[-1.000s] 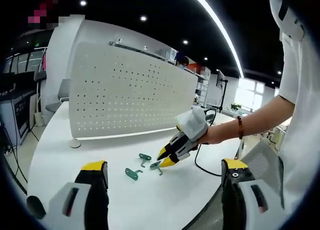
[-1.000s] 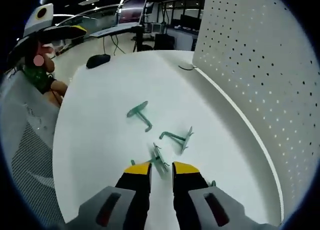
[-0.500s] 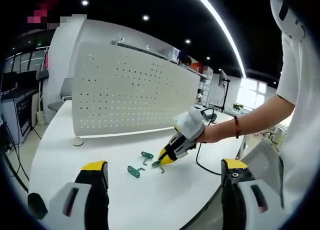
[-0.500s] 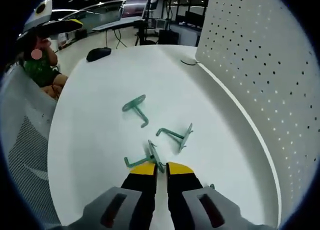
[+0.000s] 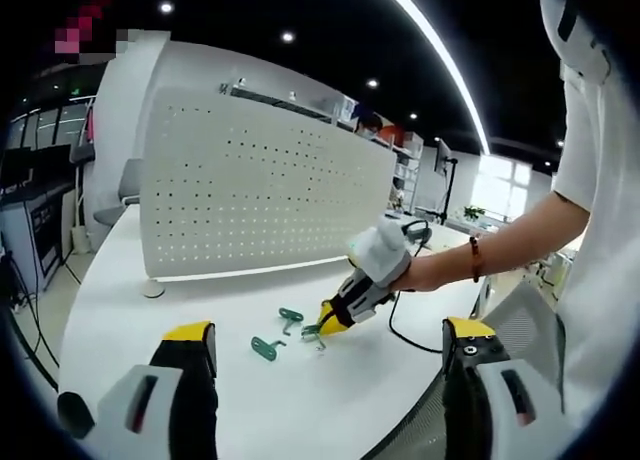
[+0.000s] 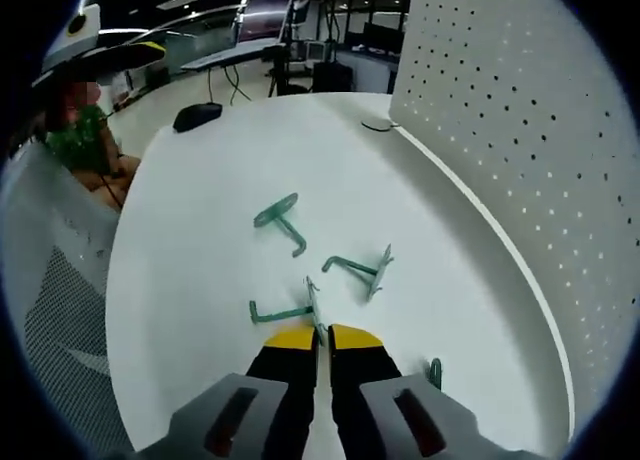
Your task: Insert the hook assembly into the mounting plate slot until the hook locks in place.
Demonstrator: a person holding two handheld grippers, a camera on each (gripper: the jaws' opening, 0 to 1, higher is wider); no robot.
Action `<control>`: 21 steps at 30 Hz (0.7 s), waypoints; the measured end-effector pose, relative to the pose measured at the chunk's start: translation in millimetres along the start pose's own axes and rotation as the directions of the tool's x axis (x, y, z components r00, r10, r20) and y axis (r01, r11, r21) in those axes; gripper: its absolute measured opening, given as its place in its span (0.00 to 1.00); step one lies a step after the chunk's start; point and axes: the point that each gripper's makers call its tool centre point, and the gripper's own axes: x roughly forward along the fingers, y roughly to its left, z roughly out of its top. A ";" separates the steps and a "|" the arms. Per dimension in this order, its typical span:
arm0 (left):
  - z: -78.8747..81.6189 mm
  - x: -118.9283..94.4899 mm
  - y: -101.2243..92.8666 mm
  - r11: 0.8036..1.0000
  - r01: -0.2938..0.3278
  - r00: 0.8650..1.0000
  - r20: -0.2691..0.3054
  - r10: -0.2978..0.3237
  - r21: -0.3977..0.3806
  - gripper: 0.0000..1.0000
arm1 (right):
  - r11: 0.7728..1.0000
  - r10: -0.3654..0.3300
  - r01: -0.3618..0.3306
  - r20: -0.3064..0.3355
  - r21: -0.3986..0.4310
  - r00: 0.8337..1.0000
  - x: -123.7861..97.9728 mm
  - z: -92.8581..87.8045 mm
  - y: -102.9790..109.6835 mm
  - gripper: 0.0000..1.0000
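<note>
Hook pinched at the right gripper's tips on a white table.

Nearest in the right gripper view, the right gripper (image 6: 320, 332) has its yellow-tipped jaws closed narrow on the plate of a green hook (image 6: 290, 310), whose arm runs out to the left of the tips over the white table (image 6: 200, 240). Just beyond the tips lie a second hook (image 6: 360, 270) and, farther on, a third hook (image 6: 280, 218); a small green piece (image 6: 435, 372) sits right of the jaws. The white perforated panel (image 6: 520, 120) stands along the table's right edge, with a black mouse (image 6: 197, 117) and an office farther off. In the left gripper view, the left gripper (image 5: 325, 345) stands wide apart, holding nothing, well short of the hooks; a person's hand (image 5: 425, 270) carries the right gripper.
</note>
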 end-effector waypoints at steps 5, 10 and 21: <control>2.5 -0.6 -4.1 1.000 0.007 1.000 0.011 -0.007 0.001 0.95 | 0.999 -0.028 0.027 0.029 0.033 0.999 -9.0 3.5 -1.4 0.02; 6.1 -1.2 -9.2 1.000 0.015 1.000 0.019 -0.015 0.006 0.95 | 0.987 -0.029 0.012 0.104 0.163 0.994 -18.2 13.6 1.8 0.02; 16.9 7.1 -26.4 0.999 0.046 0.998 0.040 -0.046 0.007 0.91 | 0.984 -0.086 0.058 0.165 0.167 0.983 -46.3 23.4 7.6 0.02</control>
